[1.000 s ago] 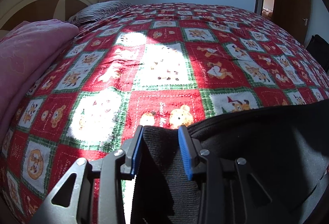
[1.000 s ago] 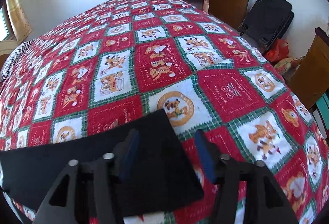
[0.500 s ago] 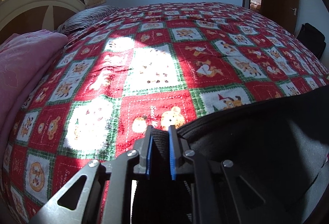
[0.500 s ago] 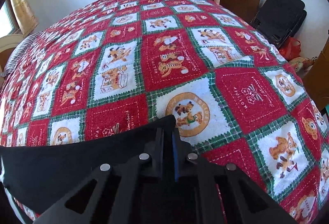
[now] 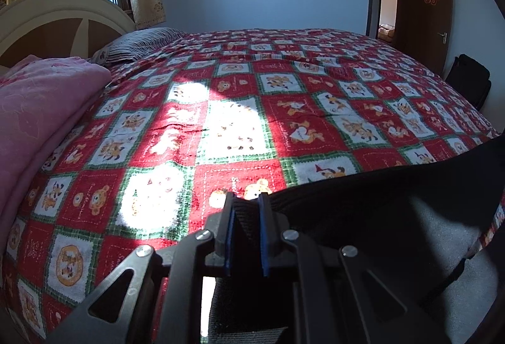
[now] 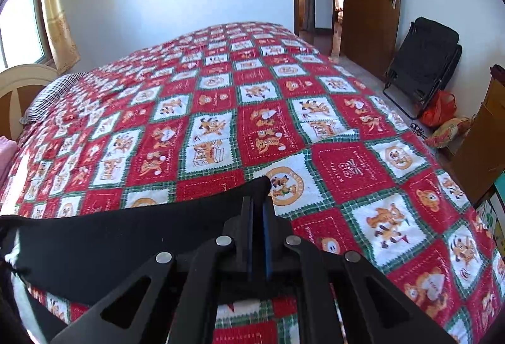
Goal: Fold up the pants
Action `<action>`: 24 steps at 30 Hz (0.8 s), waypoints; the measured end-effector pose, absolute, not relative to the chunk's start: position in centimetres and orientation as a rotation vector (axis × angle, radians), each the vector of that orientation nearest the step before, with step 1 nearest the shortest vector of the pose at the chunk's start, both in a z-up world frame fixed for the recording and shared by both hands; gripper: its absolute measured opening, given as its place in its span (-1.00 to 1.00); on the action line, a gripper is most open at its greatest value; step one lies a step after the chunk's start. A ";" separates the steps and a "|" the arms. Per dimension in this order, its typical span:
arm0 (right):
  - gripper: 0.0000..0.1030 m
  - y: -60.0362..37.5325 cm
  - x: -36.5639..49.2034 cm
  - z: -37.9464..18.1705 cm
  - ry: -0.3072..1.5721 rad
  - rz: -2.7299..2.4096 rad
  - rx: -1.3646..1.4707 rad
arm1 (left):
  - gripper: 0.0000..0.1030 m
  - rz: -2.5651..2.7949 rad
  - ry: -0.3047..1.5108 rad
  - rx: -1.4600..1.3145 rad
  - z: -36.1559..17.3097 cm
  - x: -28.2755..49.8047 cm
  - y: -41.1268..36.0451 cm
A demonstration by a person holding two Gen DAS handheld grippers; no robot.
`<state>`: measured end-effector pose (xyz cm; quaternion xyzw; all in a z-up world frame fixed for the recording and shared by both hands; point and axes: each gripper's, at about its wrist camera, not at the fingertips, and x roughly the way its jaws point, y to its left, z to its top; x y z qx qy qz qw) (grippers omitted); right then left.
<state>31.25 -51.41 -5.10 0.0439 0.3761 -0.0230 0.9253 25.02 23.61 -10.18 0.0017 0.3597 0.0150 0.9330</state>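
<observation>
Black pants (image 5: 363, 211) lie along the near edge of a bed with a red, white and green cartoon quilt (image 5: 240, 129). My left gripper (image 5: 246, 202) is shut on the ribbed waistband end of the pants, and the cloth is raised off the quilt. In the right wrist view the pants (image 6: 120, 239) stretch to the left, and my right gripper (image 6: 258, 202) is shut on their far corner, lifted a little above the quilt (image 6: 268, 129).
A pink folded blanket (image 5: 34, 116) and a striped pillow (image 5: 139, 42) lie at the headboard (image 5: 60, 15). A folded black chair (image 6: 423, 59), an orange bag (image 6: 440, 110) and cardboard boxes (image 6: 483, 138) stand on the floor right of the bed. A brown door (image 6: 369, 3) is open.
Both grippers went from open around the pants' edge to shut on it. Both have then risen, lifting the cloth off the quilt, and the views now tilt up toward the far wall.
</observation>
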 end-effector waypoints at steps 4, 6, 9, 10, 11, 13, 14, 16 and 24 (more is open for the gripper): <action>-0.91 -51.7 28.7 -4.5 0.739 -0.035 0.098 | -0.73 0.025 0.717 0.001 -9.8 24.0 23.6; -0.91 -51.9 27.6 -4.4 0.724 -0.030 0.106 | -0.73 0.026 0.709 -0.004 -9.6 23.4 23.7; -0.91 -52.2 26.1 -4.5 0.706 -0.025 0.121 | -0.73 0.023 0.690 -0.022 -9.3 22.5 23.9; -0.91 -52.3 25.6 -4.6 0.702 -0.024 0.126 | -0.73 0.022 0.685 -0.027 -9.3 22.2 23.9; -0.91 -52.3 25.2 -4.6 0.698 -0.024 0.130 | -0.73 0.019 0.678 -0.031 -9.2 21.8 24.0; -0.91 -52.5 24.2 -4.7 0.687 -0.021 0.142 | -0.73 0.015 0.664 -0.035 -9.1 21.1 23.9; -0.91 -52.6 23.7 -4.6 0.678 -0.016 0.148 | -0.73 0.012 0.658 -0.039 -9.1 20.7 24.0; -0.91 -52.9 22.6 -4.6 0.663 -0.007 0.158 | -0.73 0.008 0.642 -0.046 -9.0 20.0 24.1; -0.91 -54.0 17.9 -4.5 0.618 0.007 0.197 | -0.73 -0.002 0.572 -0.056 -8.2 16.8 24.5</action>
